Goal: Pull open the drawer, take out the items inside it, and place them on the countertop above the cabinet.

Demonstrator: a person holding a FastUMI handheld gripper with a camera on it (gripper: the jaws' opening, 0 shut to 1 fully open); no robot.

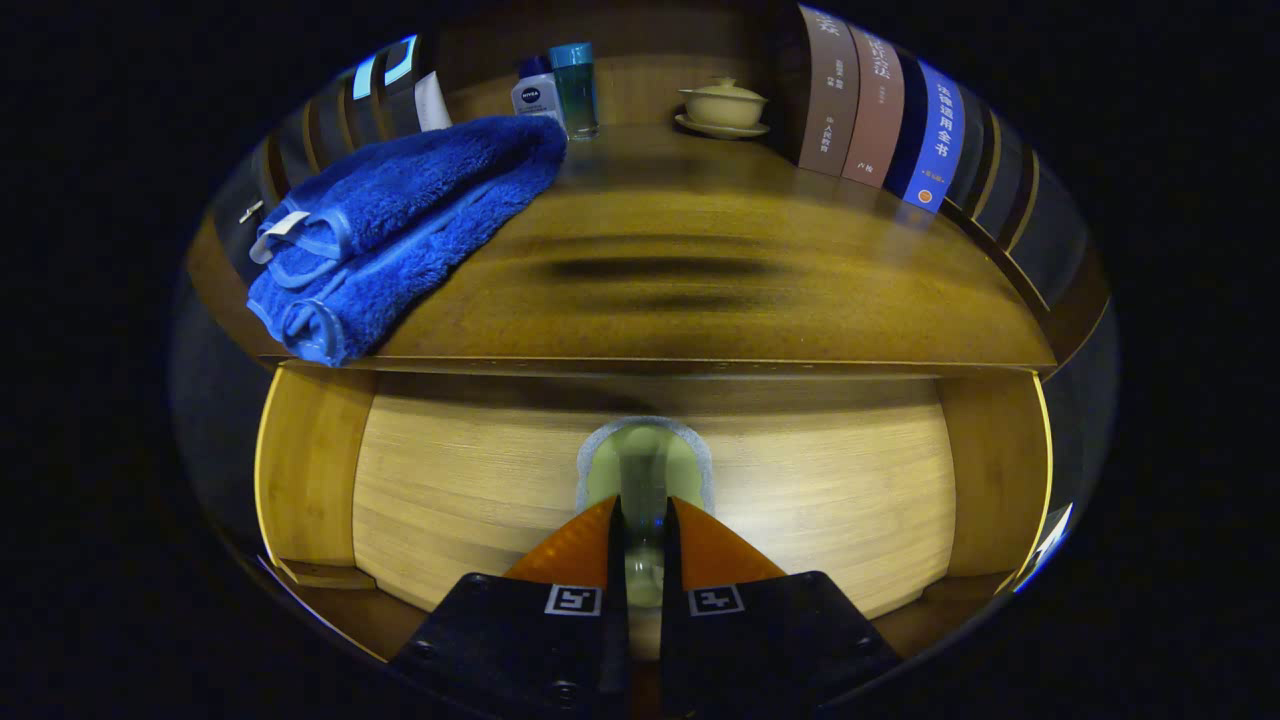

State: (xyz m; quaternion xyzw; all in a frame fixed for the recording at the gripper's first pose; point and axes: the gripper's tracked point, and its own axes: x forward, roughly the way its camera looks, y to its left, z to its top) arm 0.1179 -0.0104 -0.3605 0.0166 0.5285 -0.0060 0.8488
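The drawer (800, 500) sits just under the countertop (720, 290), its front a pale wood panel with fine horizontal grain and a rounded, grey-rimmed handle (645, 465) at its middle. The gripper (643, 515) has its two fingers drawn nearly together, tips at that handle with a narrow upright part of it in the slim gap between them; whether both fingers press on it I cannot tell. Darker, glossier wood forms the countertop. On it lies a folded blue towel (400, 225), thick and fluffy, reaching the near edge. Beyond it stand a white bottle (537, 95) and a teal bottle (575, 88). A cream lidded cup (723, 105) rests on its saucer, beside upright books (880, 110).
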